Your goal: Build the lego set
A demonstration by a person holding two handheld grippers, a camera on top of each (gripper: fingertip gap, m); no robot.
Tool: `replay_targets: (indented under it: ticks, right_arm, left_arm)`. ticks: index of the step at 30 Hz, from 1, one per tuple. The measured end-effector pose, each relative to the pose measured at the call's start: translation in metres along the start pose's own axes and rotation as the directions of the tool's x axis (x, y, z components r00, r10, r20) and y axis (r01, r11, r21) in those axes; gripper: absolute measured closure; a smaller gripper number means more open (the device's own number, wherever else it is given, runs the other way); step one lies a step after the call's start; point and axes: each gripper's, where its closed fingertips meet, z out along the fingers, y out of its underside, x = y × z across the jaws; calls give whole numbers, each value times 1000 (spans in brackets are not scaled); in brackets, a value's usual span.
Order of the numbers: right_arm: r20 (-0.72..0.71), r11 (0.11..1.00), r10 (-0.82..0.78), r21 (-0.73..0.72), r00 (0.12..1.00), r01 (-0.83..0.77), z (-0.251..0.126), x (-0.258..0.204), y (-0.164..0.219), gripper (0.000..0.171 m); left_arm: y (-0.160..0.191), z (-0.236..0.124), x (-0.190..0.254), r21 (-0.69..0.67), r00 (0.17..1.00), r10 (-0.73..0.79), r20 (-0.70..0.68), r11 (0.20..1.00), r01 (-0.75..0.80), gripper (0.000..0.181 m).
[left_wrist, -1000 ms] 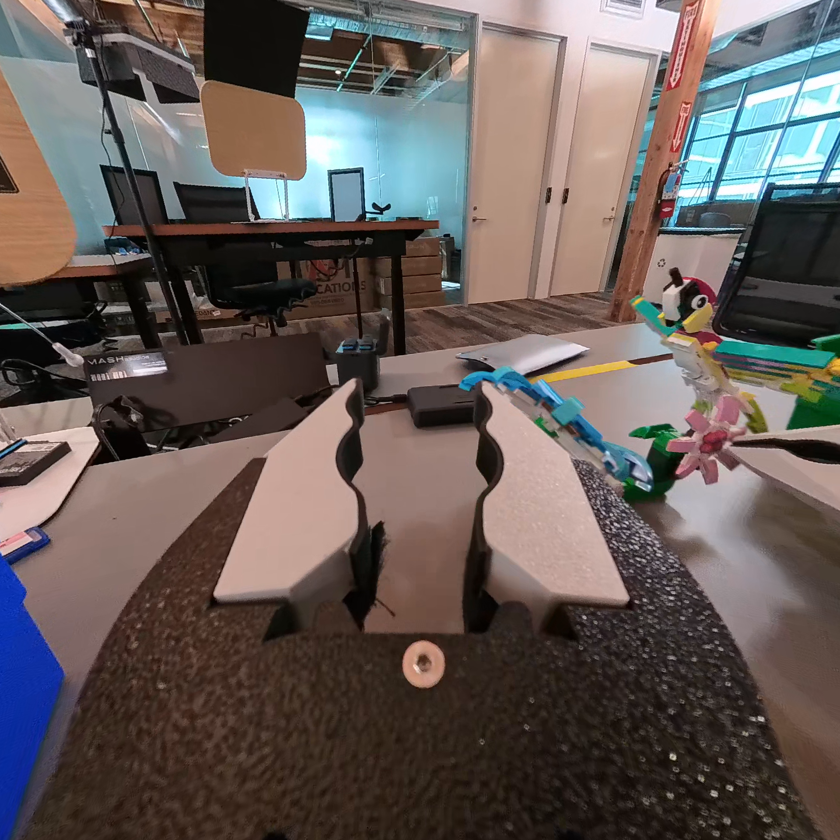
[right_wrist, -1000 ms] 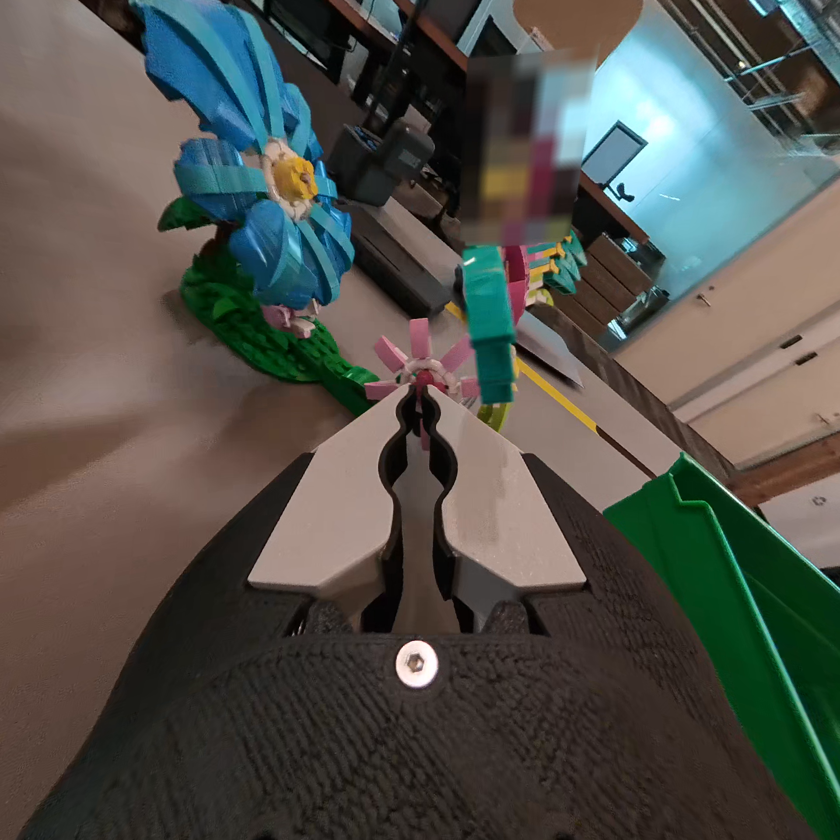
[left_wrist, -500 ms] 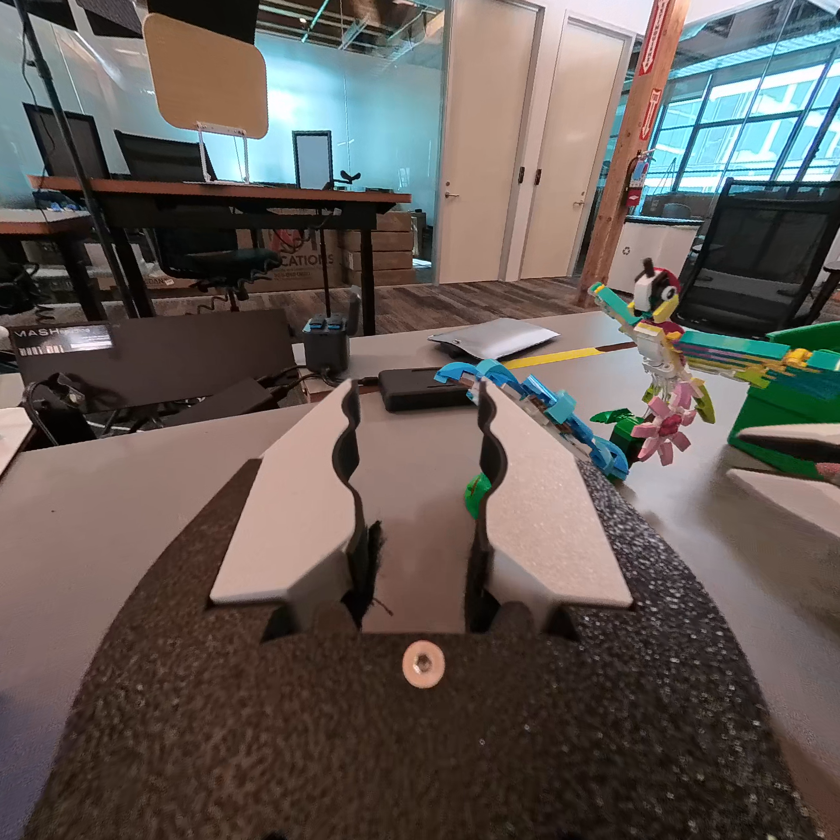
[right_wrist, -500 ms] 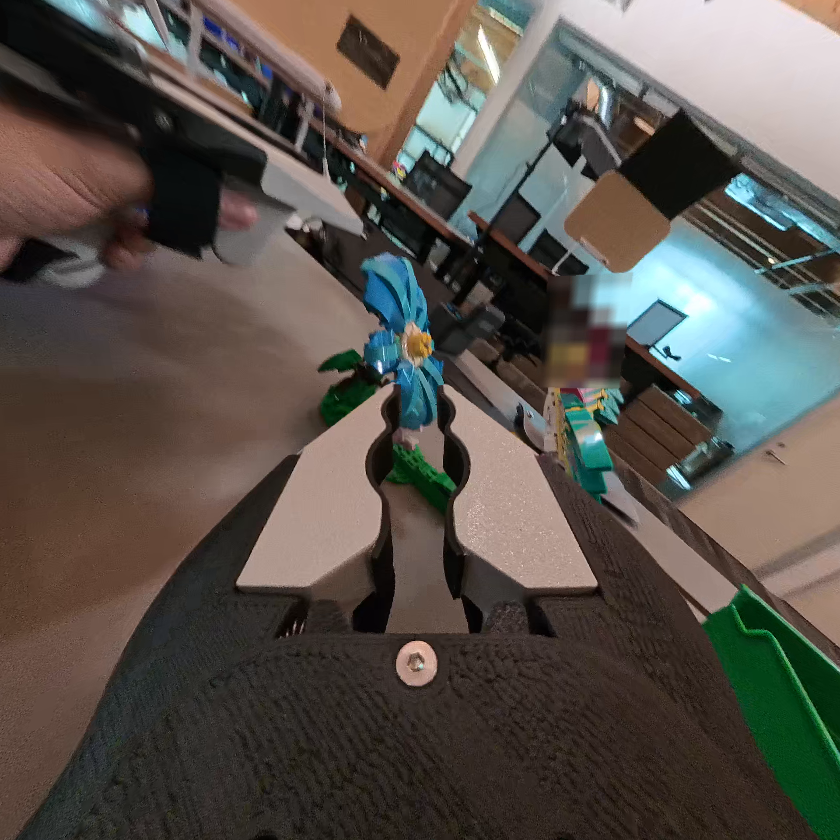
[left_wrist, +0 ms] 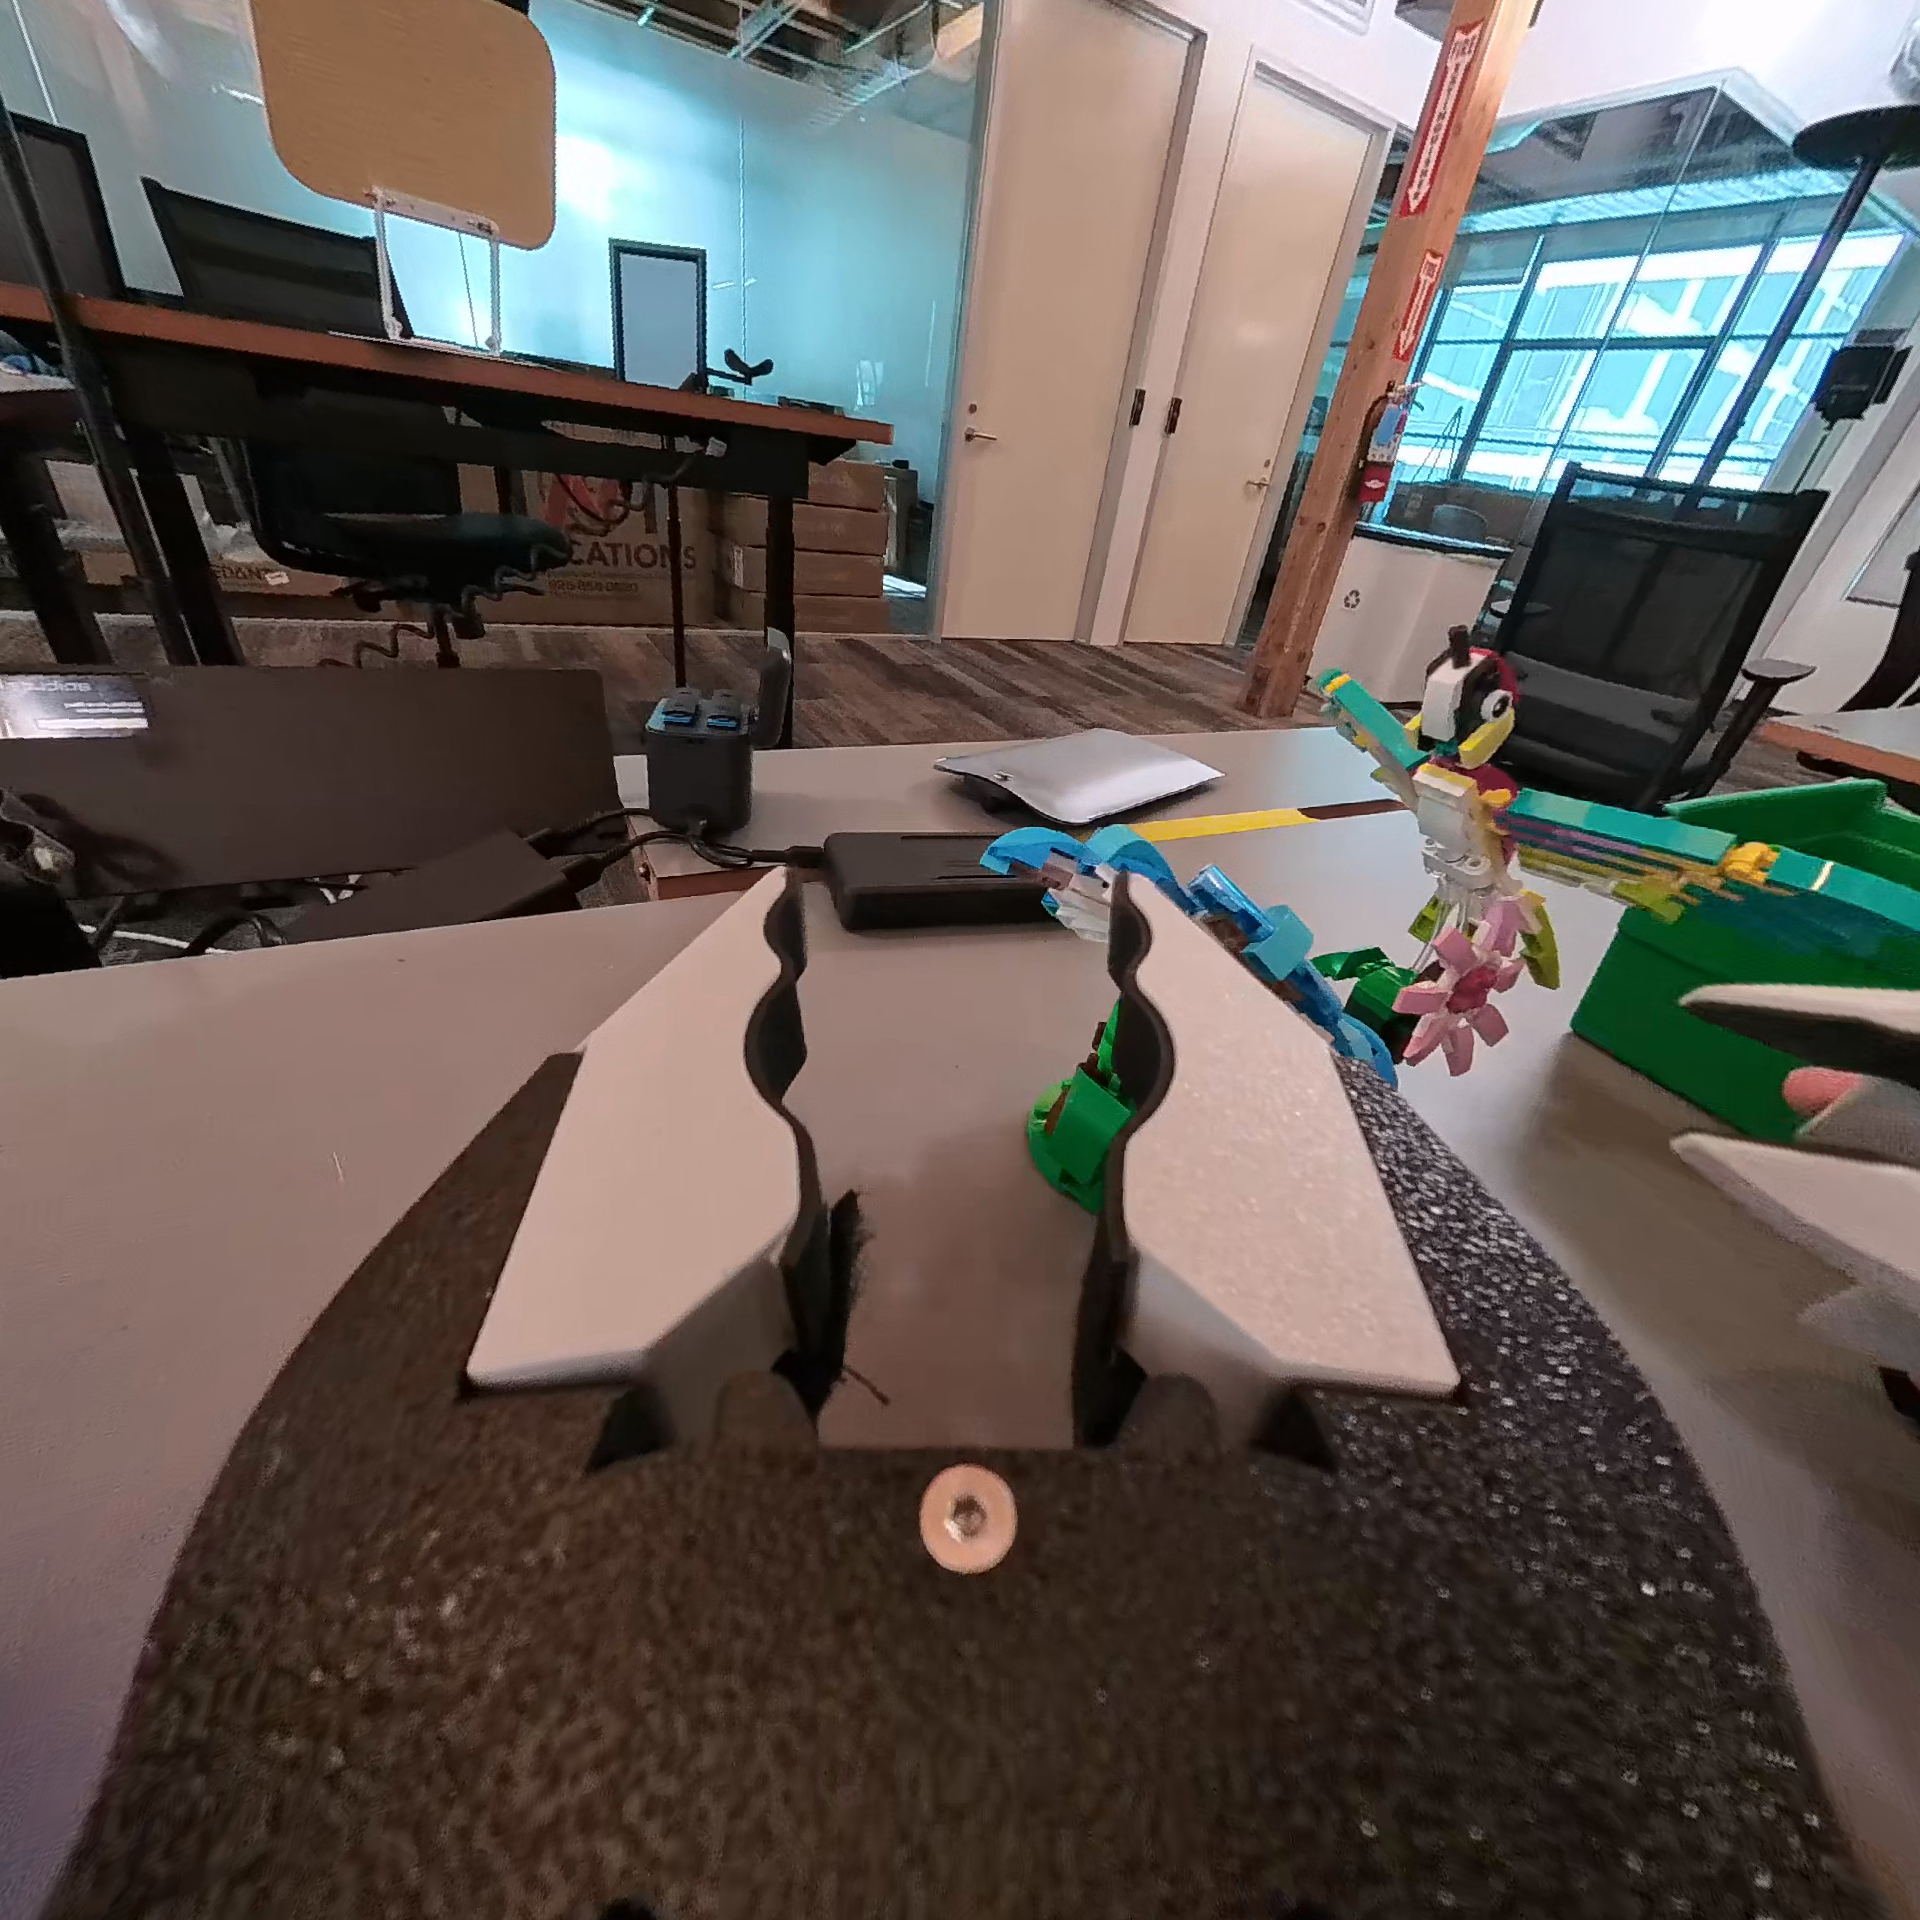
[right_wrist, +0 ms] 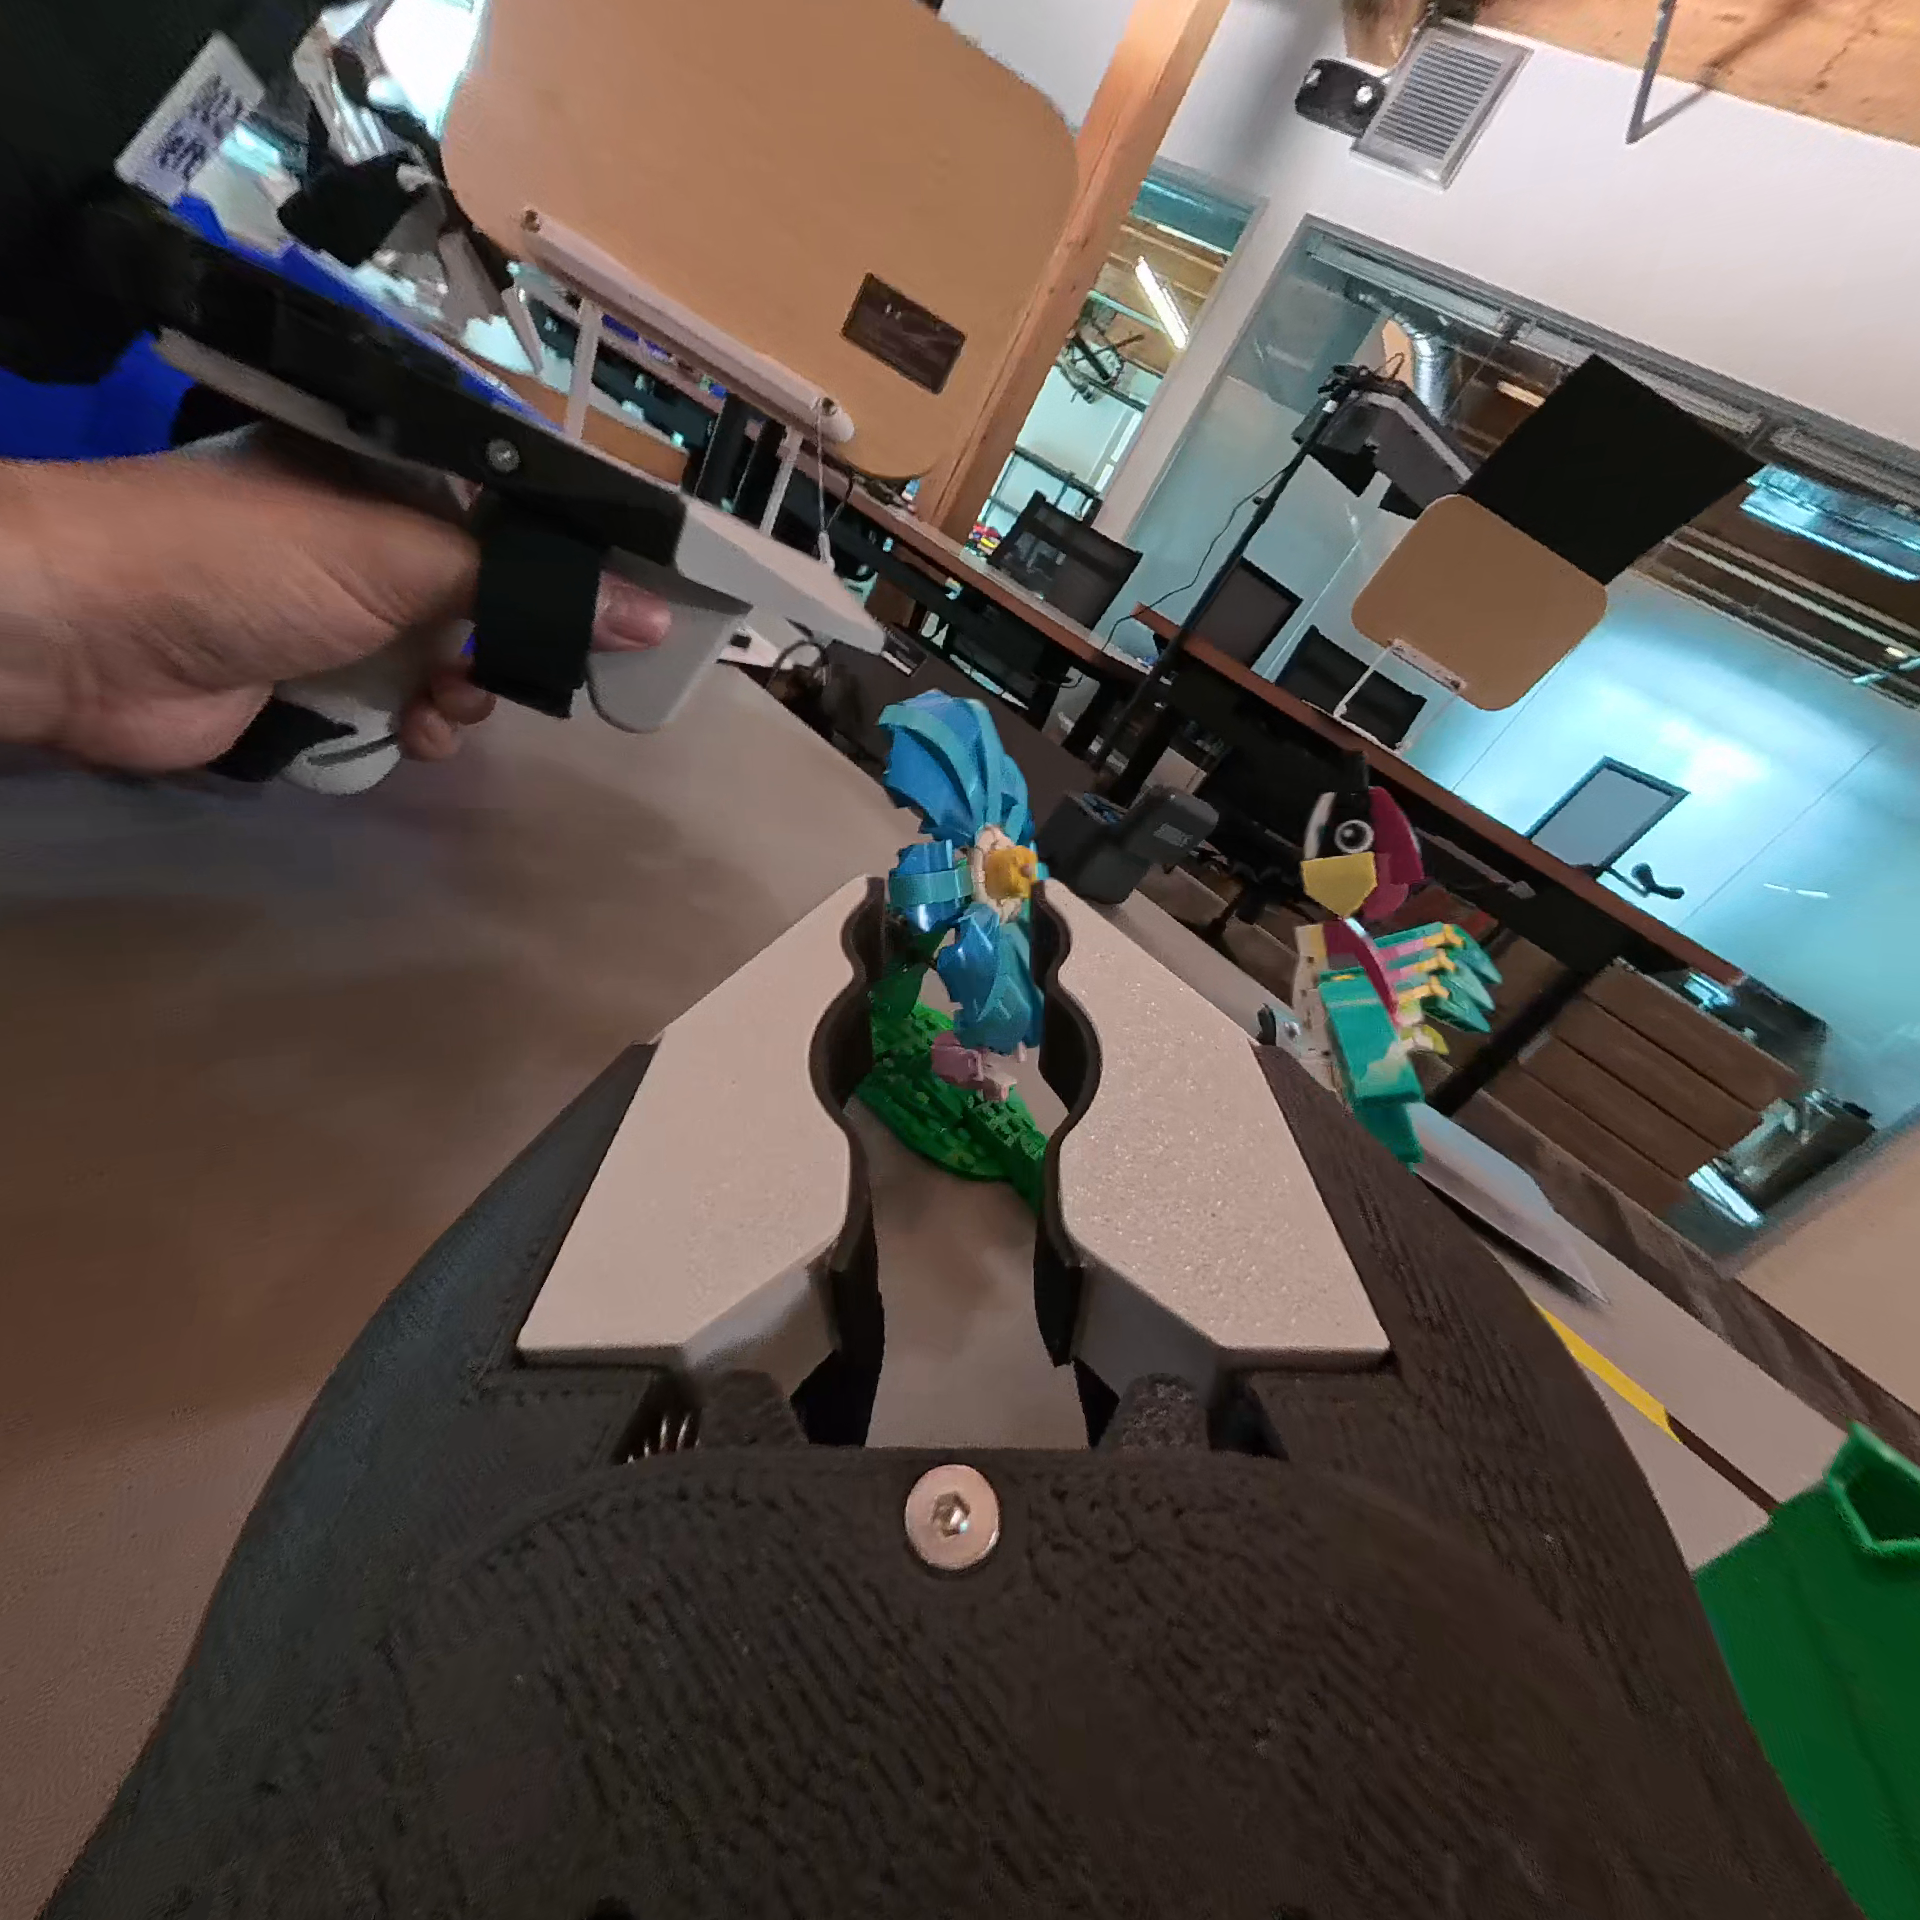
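A brick-built model stands on the grey table (left_wrist: 260,1091): a blue flower (left_wrist: 1236,920) on a green base (left_wrist: 1081,1127), a small pink flower (left_wrist: 1455,1003) and a teal-winged bird (left_wrist: 1465,748). My left gripper (left_wrist: 951,904) is open and empty, with its right finger in front of the blue flower and the green base showing in the gap. My right gripper (right_wrist: 956,904) is open and empty and faces the blue flower (right_wrist: 977,935), which shows between its tips a short way beyond them. The bird (right_wrist: 1351,894) stands to the right. The left gripper (right_wrist: 831,623) shows in a hand at upper left.
A green bin (left_wrist: 1766,997) sits right of the model and also shows in the right wrist view (right_wrist: 1849,1621). Behind the model are a flat black box (left_wrist: 925,883), a black charger (left_wrist: 696,758) with cables and a silver pouch (left_wrist: 1081,774). Desks and chairs stand beyond the table.
My right gripper has let go at the pink flower, backed away, opened wider and turned to face the blue flower. My left gripper has moved nearer the green base.
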Motion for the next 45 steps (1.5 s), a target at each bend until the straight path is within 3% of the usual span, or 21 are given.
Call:
replay_targets:
  ticks: [11,16,22,26,30,38,45]
  right_arm:
    - [10,996,-78,-38,997,78,4,-6,6,147]
    - [-20,995,-85,-46,996,84,5,-2,6,147]
    - [-147,972,-209,81,967,222,-12,6,-28,140]
    - [-275,973,-157,123,949,197,-25,30,-41,114]
    - [-358,994,-55,67,932,84,-27,61,-23,88]
    - [-391,989,-15,-143,920,-45,-9,83,32,88]
    - [-394,997,-65,17,917,78,-18,68,-13,95]
  left_arm:
    - [24,6,6,-155,991,124,-54,979,-131,126]
    - [45,7,14,-259,955,268,-127,921,-293,126]
    - [61,8,28,-322,960,178,-218,915,-243,119]
    - [64,7,36,-335,957,130,-259,917,-215,115]
    - [69,8,43,-349,949,128,-287,909,-228,110]
    - [77,13,57,-361,942,106,-320,905,-224,108]
    - [70,26,59,-296,926,156,-344,918,-265,117]
